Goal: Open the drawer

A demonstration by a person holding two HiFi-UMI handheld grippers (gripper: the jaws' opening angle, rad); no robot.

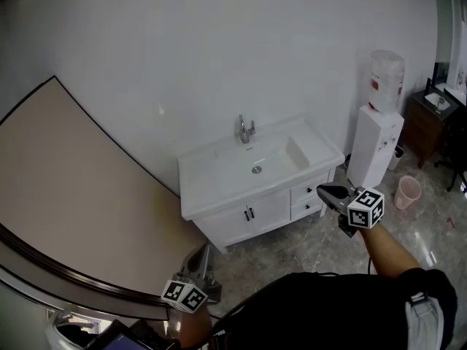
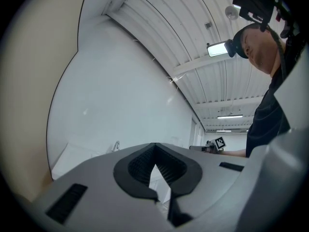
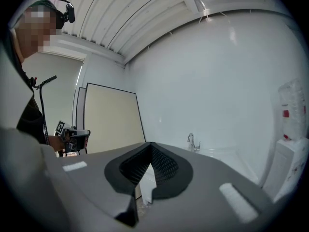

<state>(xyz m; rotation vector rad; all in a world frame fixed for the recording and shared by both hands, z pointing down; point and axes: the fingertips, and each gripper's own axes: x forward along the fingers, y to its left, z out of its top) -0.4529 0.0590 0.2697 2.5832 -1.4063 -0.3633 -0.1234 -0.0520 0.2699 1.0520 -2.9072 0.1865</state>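
A white vanity cabinet (image 1: 241, 224) with a sink (image 1: 259, 162) and a faucet (image 1: 246, 130) stands against the wall. On its right side are two drawers with black knobs, an upper drawer (image 1: 303, 192) and a lower drawer (image 1: 305, 209). My right gripper (image 1: 322, 191) is shut and empty, held level in front of the drawers; I cannot tell whether it touches them. Low at the left, my left gripper (image 1: 202, 252) is shut and empty, well short of the cabinet. The left gripper (image 2: 154, 146) and the right gripper (image 3: 150, 146) each show closed jaws in their own views.
A white water dispenser (image 1: 376, 141) stands right of the vanity, with a pink bucket (image 1: 408, 192) on the marble floor beside it. A dark wooden cabinet (image 1: 430, 119) is at the far right. A large beige panel (image 1: 66, 188) leans at the left.
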